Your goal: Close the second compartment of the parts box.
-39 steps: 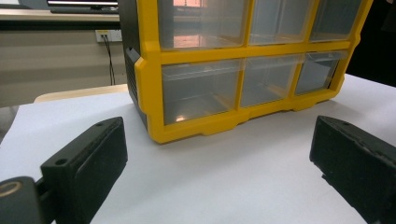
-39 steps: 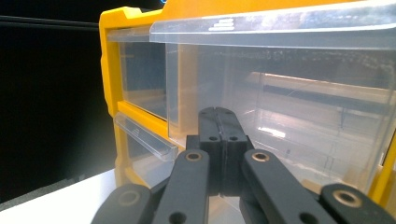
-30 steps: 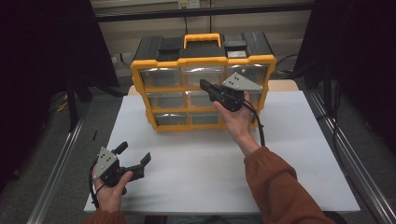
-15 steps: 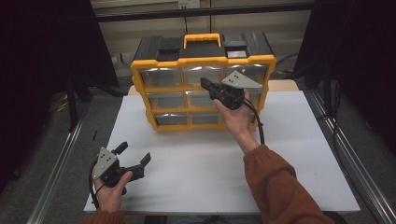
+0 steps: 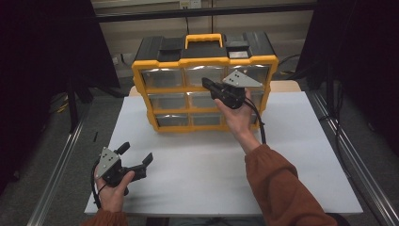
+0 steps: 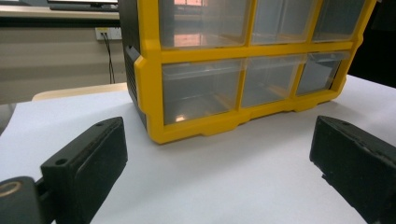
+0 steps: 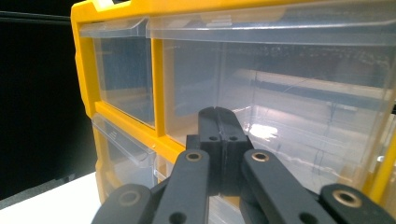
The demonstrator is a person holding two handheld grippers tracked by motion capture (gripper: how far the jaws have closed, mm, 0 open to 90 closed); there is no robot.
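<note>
Up at twelve o'clock on the white table [image 5: 291, 155] stands the yellow-and-black drawer cabinet [image 5: 204, 80], upright, its three rows of clear drawers facing the person and its yellow handle [image 5: 203, 38] on top. Right in front of its top row, near the right-hand end, the right gripper [image 5: 206, 83] is held up off the table, pointing toward nine o'clock across the drawer fronts. Its jaws are pressed together with nothing between them; in the right gripper view they meet just before a clear top-row drawer [image 7: 280, 88], and whether the tips touch the plastic cannot be told. Well apart, at seven o'clock near the table's front edge, the left gripper [image 5: 136, 157] sits low over the table, aimed toward the cabinet. Its jaws stand wide apart and empty; the left gripper view looks between them at the cabinet's bottom left corner [image 6: 154, 126].
</note>
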